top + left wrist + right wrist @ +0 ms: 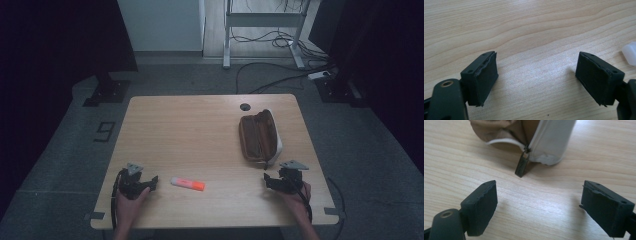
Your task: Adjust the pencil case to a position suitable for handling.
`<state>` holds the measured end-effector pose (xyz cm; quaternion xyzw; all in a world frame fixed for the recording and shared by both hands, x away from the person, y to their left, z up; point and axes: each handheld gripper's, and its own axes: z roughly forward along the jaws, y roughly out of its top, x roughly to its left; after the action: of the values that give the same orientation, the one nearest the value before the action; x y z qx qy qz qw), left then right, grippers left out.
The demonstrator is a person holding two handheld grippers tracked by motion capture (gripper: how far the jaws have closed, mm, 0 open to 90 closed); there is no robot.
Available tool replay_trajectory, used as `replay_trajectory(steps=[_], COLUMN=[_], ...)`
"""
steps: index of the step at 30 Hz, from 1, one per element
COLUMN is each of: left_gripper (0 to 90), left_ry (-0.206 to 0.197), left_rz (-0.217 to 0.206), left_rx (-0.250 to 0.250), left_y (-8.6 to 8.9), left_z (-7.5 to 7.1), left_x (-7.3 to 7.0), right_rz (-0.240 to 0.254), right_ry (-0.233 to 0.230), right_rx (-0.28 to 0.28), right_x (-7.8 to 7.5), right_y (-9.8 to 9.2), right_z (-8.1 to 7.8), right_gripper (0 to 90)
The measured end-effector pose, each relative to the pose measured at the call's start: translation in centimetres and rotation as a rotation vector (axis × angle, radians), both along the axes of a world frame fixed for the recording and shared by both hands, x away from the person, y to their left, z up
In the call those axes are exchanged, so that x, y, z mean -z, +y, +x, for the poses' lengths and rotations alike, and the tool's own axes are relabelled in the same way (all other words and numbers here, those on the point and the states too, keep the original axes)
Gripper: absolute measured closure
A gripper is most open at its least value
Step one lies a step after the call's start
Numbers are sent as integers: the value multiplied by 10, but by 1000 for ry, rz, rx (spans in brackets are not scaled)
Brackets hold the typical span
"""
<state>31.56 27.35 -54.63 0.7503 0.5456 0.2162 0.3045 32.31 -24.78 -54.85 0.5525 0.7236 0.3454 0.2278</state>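
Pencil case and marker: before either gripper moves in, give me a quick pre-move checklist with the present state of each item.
1. Left gripper open: ok, jaws stand wide apart with bare table between them.
2. Right gripper open: ok, jaws wide apart, nothing held.
3. Marker free to grasp: ok, it lies flat, just to the right of the left gripper, untouched.
4. Pencil case open to receive: ok, the high view shows it unzipped and spread.
5. Zipper pull reachable: ok, it hangs off the case's near end, ahead of the right gripper's jaws.
6. Case empty inside: cannot tell, the interior is too dark.
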Motion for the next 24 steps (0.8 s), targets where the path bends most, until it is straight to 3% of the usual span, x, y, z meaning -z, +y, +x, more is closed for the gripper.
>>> replay_trajectory(steps=[9,16,24], left_gripper=[177,177,177], left_ry=[-2,-2,-2], left_rz=[1,1,1], left_rx=[0,0,0], left_y=[0,0,0], left_z=[0,0,0], left_x=[0,0,0], right_rz=[78,103,128], right_ry=[-78,-98,-153], right_rx=[20,27,25], right_x=[-23,-32,-49], right_y=[-18,-25,-26], right_z=[-6,-6,-3], right_gripper=[131,136,153])
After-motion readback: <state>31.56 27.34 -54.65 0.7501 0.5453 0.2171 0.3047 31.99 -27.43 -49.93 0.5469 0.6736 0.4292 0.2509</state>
